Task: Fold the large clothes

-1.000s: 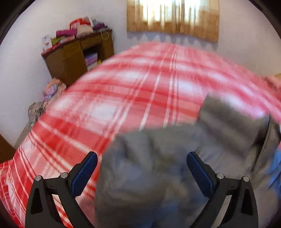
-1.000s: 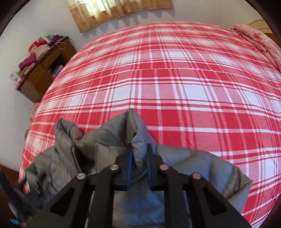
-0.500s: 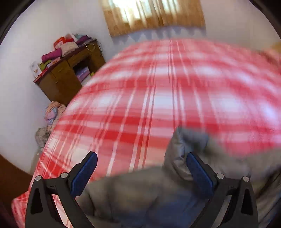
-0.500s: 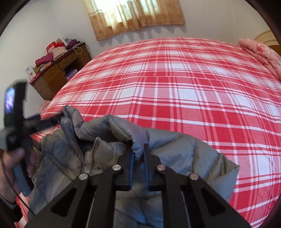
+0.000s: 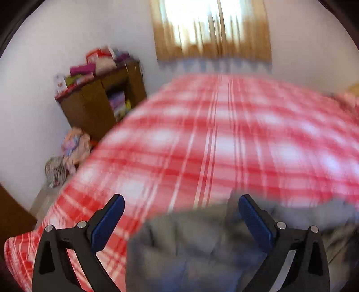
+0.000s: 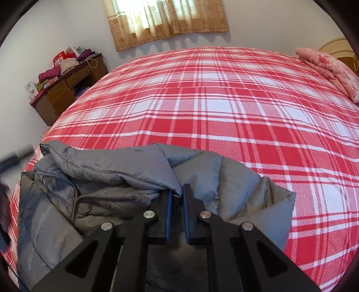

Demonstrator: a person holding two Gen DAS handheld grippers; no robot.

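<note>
A grey padded jacket (image 6: 112, 170) lies crumpled at the near edge of a bed with a red and white plaid cover (image 6: 224, 101). My right gripper (image 6: 177, 191) is shut on a fold of the jacket's fabric, close above the heap. In the left wrist view the picture is blurred by motion. There my left gripper (image 5: 181, 200) stands open above the jacket (image 5: 190, 247), with nothing pressed between its blue pads (image 5: 255, 220). The jacket's near part is hidden under both grippers.
A wooden desk (image 6: 67, 87) piled with clothes stands by the left wall. Bundles of cloth (image 5: 71, 146) lie on the floor beside it. A pink floral quilt (image 6: 332, 67) is at the bed's far right. A curtain (image 6: 166, 20) hangs on the back wall.
My right gripper has lowered the pinched fold, and the jacket lies flatter. The left gripper has lifted away, so the jacket sits lower in its view; it has left most of the right view.
</note>
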